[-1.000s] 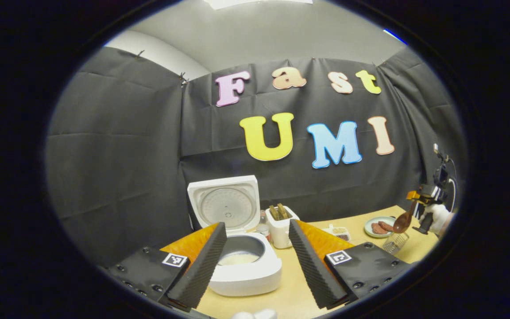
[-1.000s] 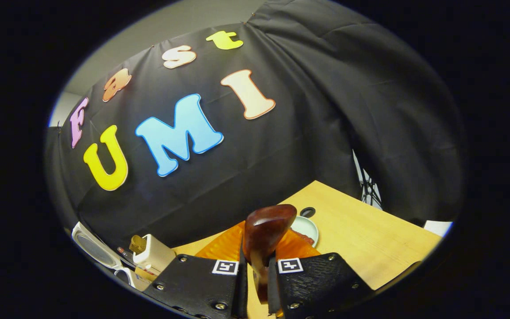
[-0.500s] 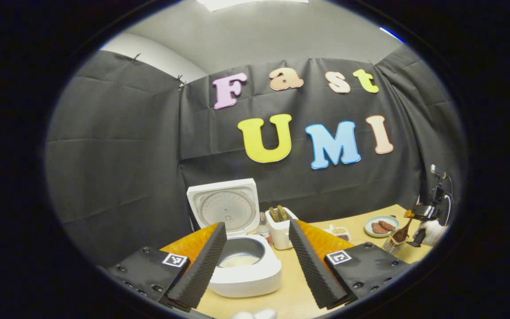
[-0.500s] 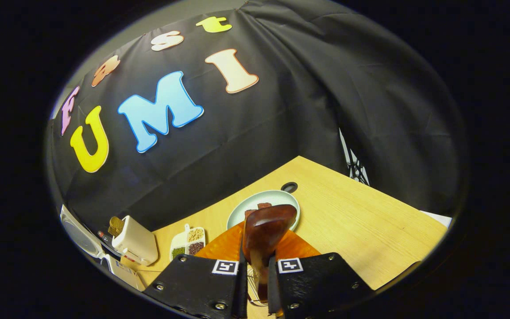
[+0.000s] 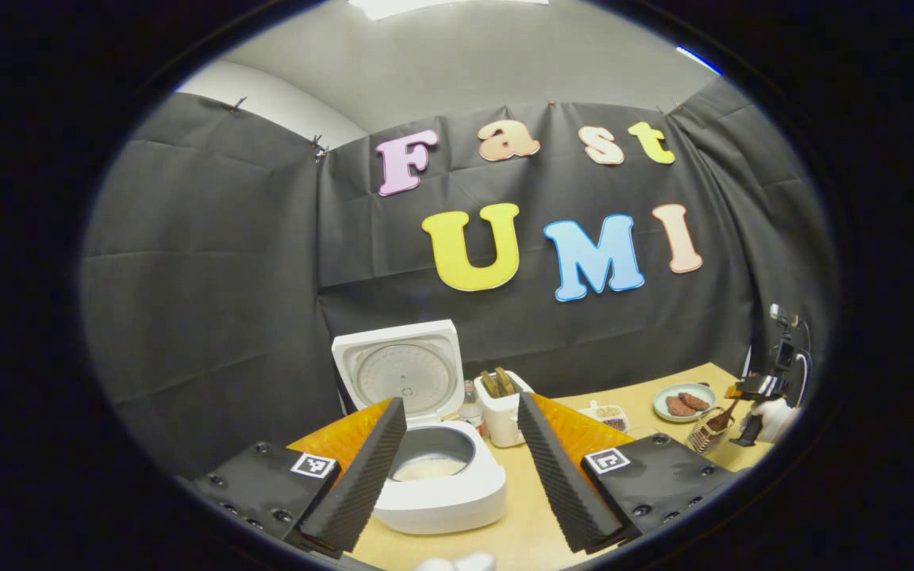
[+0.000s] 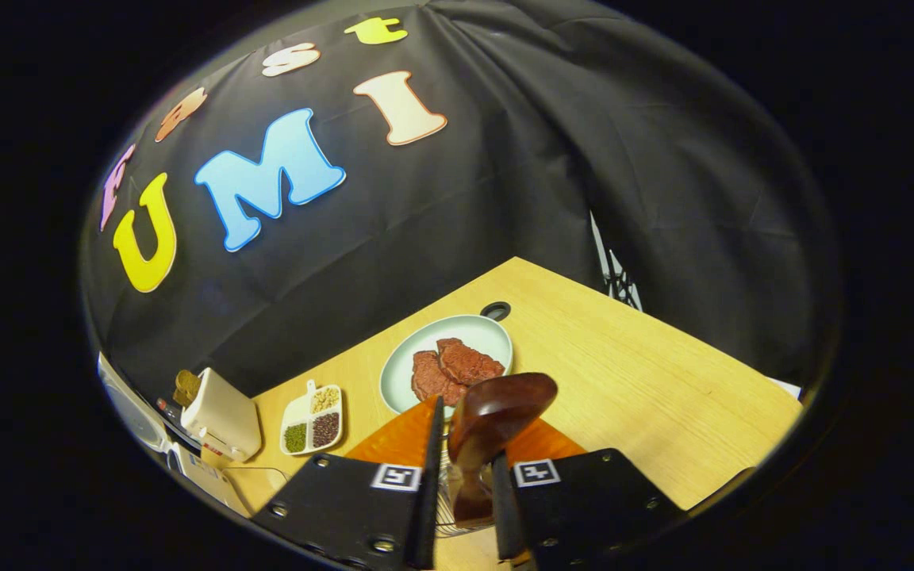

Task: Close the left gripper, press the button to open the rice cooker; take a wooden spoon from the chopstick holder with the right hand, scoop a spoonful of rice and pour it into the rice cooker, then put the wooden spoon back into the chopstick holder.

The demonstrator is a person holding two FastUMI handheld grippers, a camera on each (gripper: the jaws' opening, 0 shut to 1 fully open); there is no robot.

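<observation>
The white rice cooker [image 5: 441, 496] stands open with its lid [image 5: 401, 371] up and rice in the pot [image 5: 428, 468]. My left gripper [image 5: 461, 402] hovers open in front of it, holding nothing. Far right on the table, my right gripper [image 5: 743, 396] is over the wire chopstick holder [image 5: 709, 434]. In the right gripper view the dark wooden spoon [image 6: 501, 404] stands handle-down in the wire holder [image 6: 443, 511] and leans right. The right gripper [image 6: 465, 432] sits around its handle, jaws slightly apart, with a gap showing on the left side.
A pale plate [image 6: 497, 337] with brown patties lies just beyond the holder, a divided dish of beans [image 6: 312, 416] to its left. A white container [image 5: 502, 416] with wooden pieces stands beside the cooker. A gloved hand [image 5: 776, 414] holds the right gripper. The table edge runs right.
The right gripper came down and lowered the spoon into the wire holder. Its jaws widened and the spoon tipped to the right. The left gripper stayed put.
</observation>
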